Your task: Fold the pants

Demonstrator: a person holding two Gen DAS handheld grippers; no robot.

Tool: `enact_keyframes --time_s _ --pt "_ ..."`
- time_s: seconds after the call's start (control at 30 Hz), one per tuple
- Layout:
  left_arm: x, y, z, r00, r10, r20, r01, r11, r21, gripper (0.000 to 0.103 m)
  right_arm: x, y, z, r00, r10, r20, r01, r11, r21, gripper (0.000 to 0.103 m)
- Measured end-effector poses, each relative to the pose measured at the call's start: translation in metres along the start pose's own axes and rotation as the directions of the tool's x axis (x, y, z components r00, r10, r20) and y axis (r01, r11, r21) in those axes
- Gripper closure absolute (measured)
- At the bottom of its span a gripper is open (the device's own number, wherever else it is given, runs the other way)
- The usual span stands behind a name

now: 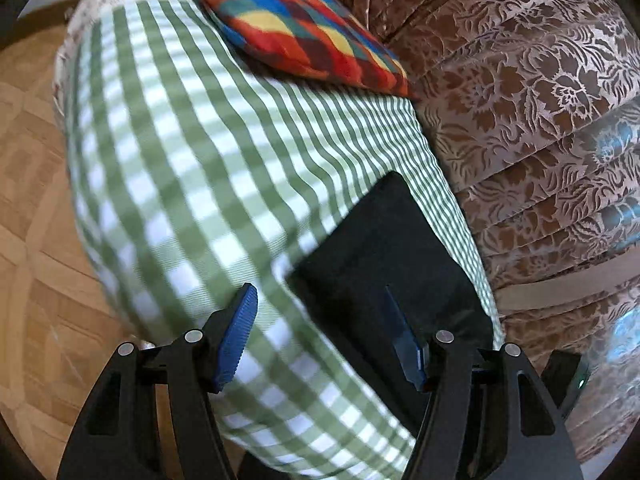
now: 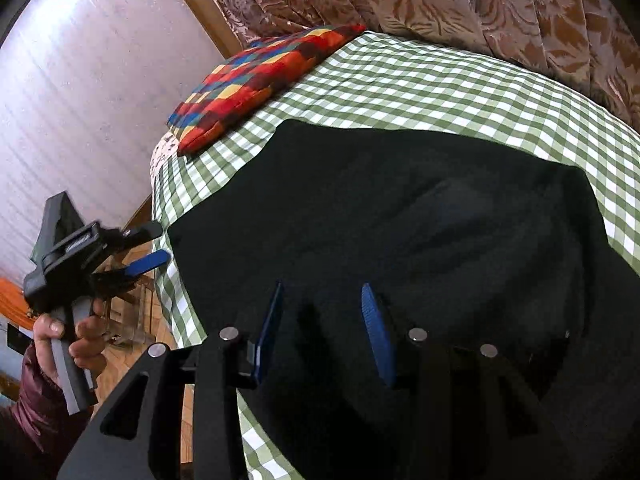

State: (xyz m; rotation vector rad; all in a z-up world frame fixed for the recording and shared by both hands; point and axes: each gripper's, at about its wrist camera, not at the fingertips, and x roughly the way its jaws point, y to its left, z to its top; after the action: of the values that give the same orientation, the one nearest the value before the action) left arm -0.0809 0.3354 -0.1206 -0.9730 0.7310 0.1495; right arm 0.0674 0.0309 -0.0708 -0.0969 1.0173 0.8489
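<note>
The black pants (image 2: pixel 400 248) lie folded into a flat, roughly rectangular bundle on the green-and-white checked bed cover (image 2: pixel 420 80). In the left wrist view the pants (image 1: pixel 384 248) show as a dark rectangle near the bed's right edge. My left gripper (image 1: pixel 320 300) is open and empty, held above the cover beside the pants; it also shows in the right wrist view (image 2: pixel 154 244), off the bed's left side. My right gripper (image 2: pixel 322 296) is open and empty, hovering just over the near part of the pants.
A multicoloured checked pillow (image 1: pixel 304 20) lies at the far end of the bed (image 2: pixel 256 84). Brown floral curtains (image 1: pixel 520 80) hang along the bed's far side. Wooden parquet floor (image 1: pixel 28 208) lies to the left. A pale wall (image 2: pixel 88 80) stands behind.
</note>
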Motion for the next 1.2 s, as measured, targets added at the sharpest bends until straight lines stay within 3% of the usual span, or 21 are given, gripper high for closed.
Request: enact_keyframes --time_s 0.13,0.2,0.23,0.27,0.43,0.5,0.6,0.67,0.7,0.8,0.87,1.03,1.2 --pt "0.020 0.001 0.001 1.000 -0.002 -0.027 0.001 0.999 -0.053 0.041 -0.004 0.004 -0.004 1.000 0.009 0.013 -0.009 1.000 0.004 0.054" --pt "0.023 -0.001 0.002 1.000 0.007 -0.015 -0.008 0.999 -0.047 0.057 -0.006 0.004 -0.005 1.000 0.014 0.017 -0.014 1.000 0.017 0.054" --pt "0.025 -0.002 0.002 0.999 0.031 -0.016 -0.031 0.999 -0.042 0.072 -0.007 0.003 -0.006 1.000 0.016 0.020 -0.017 1.000 0.021 0.054" --pt "0.027 -0.001 0.002 0.999 0.043 -0.016 -0.043 0.998 -0.039 0.074 -0.009 0.004 -0.007 1.000 0.018 0.023 -0.019 1.000 0.023 0.053" --pt "0.024 -0.026 -0.001 0.995 0.080 0.056 -0.085 0.993 0.084 0.091 -0.024 0.008 -0.010 0.998 0.033 0.059 -0.035 0.999 0.026 0.052" --pt "0.010 -0.054 -0.010 0.990 0.047 0.134 -0.077 0.972 0.222 0.091 -0.033 0.007 -0.011 0.996 0.041 0.083 -0.044 0.998 0.038 0.051" --pt "0.004 -0.101 -0.032 0.982 0.035 0.185 -0.116 0.886 0.449 0.091 -0.045 -0.001 -0.013 0.992 0.049 0.113 -0.057 0.996 0.073 0.049" --pt "0.011 -0.132 -0.054 0.977 0.064 0.202 -0.174 0.787 0.592 0.091 -0.056 -0.013 -0.017 0.990 0.048 0.135 -0.065 0.990 0.123 0.047" --pt "0.018 -0.148 -0.068 0.970 0.092 0.227 -0.222 0.718 0.660 0.091 -0.059 -0.017 -0.018 0.989 0.046 0.141 -0.065 0.988 0.139 0.047" --pt "0.029 -0.172 -0.093 0.962 0.104 0.252 -0.261 0.611 0.748 0.091 -0.069 -0.030 -0.021 0.987 0.049 0.153 -0.077 0.980 0.182 0.047" --pt "0.034 -0.180 -0.103 0.964 0.106 0.244 -0.259 0.580 0.772 0.091 -0.073 -0.039 -0.023 0.985 0.065 0.162 -0.100 0.971 0.218 0.047" --pt "0.040 -0.189 -0.117 0.969 0.093 0.230 -0.243 0.534 0.810 0.091 -0.077 -0.051 -0.026 0.982 0.092 0.164 -0.134 0.956 0.263 0.046" --pt "0.038 -0.190 -0.124 0.970 0.090 0.225 -0.238 0.520 0.820 0.091 -0.072 -0.051 -0.027 0.981 0.119 0.150 -0.156 0.950 0.270 0.046"
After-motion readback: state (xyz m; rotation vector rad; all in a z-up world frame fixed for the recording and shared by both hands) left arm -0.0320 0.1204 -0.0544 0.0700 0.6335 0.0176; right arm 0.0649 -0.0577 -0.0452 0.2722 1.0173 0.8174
